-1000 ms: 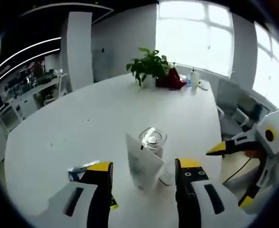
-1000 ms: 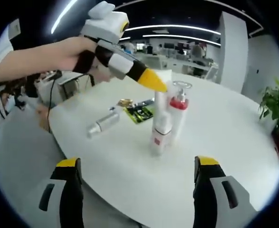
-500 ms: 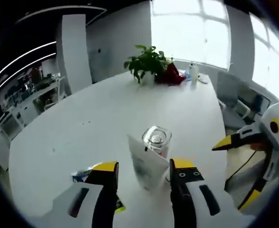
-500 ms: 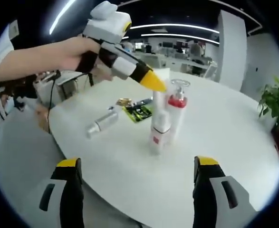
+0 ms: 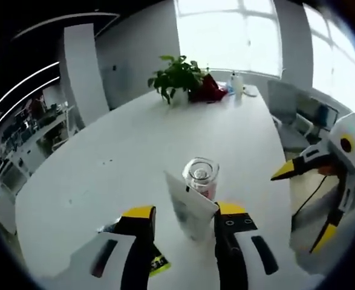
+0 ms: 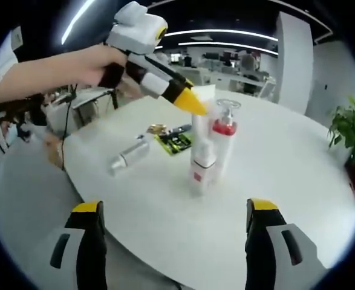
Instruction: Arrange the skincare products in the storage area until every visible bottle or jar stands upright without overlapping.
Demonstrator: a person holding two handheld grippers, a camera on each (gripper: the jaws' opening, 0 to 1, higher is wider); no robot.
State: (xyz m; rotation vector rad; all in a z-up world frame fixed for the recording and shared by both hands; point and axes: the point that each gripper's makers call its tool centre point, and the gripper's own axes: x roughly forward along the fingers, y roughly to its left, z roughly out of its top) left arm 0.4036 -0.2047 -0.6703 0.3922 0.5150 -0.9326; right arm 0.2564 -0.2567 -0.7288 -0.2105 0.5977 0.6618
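Skincare items being handled on a white round table (image 6: 165, 217), near its edge.

Right gripper (image 6: 171, 241) is being held wide open, jaws apart over the near table edge, nothing between them. Just beyond, a white tube (image 6: 202, 148) is standing upright, touching a clear pump bottle (image 6: 225, 142) with red collar. Left gripper (image 5: 183, 241) is being positioned with jaws apart, flanking the tube top; actual grip cannot be told. A silver bottle (image 6: 129, 157) is lying flat, beside green sachets (image 6: 177, 140). A potted plant (image 5: 176, 78) is sitting at the far edge.
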